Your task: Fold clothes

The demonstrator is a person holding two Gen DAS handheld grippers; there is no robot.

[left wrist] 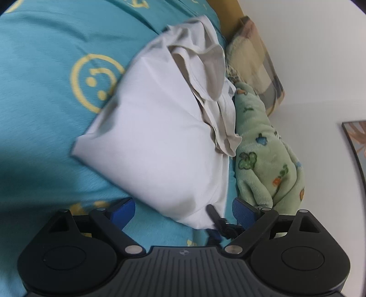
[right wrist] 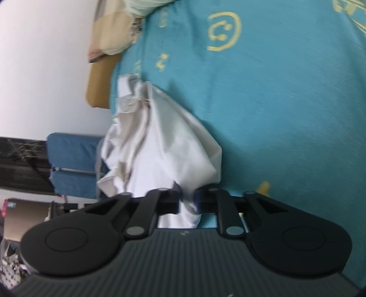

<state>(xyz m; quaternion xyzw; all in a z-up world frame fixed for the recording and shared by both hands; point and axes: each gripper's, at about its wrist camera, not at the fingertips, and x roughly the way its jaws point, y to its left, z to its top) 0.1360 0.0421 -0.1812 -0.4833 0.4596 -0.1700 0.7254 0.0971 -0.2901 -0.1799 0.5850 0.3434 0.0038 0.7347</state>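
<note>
A white garment [left wrist: 157, 128] lies on a bed covered by a teal sheet [left wrist: 45, 68] printed with yellow smiley faces. In the left wrist view it is partly folded into a smooth slab, with its crumpled collar and sleeve bunched along the far edge, touching a green fleece blanket [left wrist: 265, 148] that runs beside it toward the wall. To the other side of the garment the teal sheet stretches wide and bare, giving open room. Past the blanket sits a checked pillow [left wrist: 256, 61] against a tan headboard [left wrist: 226, 20], and a framed picture [left wrist: 356, 141] hangs on the white wall.

The left gripper [left wrist: 183, 211] hovers low over the near corner of the garment, its blue-padded fingers [left wrist: 123, 212] spread wide apart on either side of the cloth, gripping nothing. A small black part of the other gripper shows just at that corner.

The right gripper [right wrist: 186, 200] has its fingers drawn together on a bunched fold of the white garment [right wrist: 164, 148], the cloth pinched between them and rising away toward the bed's edge. In this blurred view the garment lies near the side of the mattress, with a blue chair [right wrist: 73, 164] and a cardboard box [right wrist: 25, 217] on the floor beyond.
</note>
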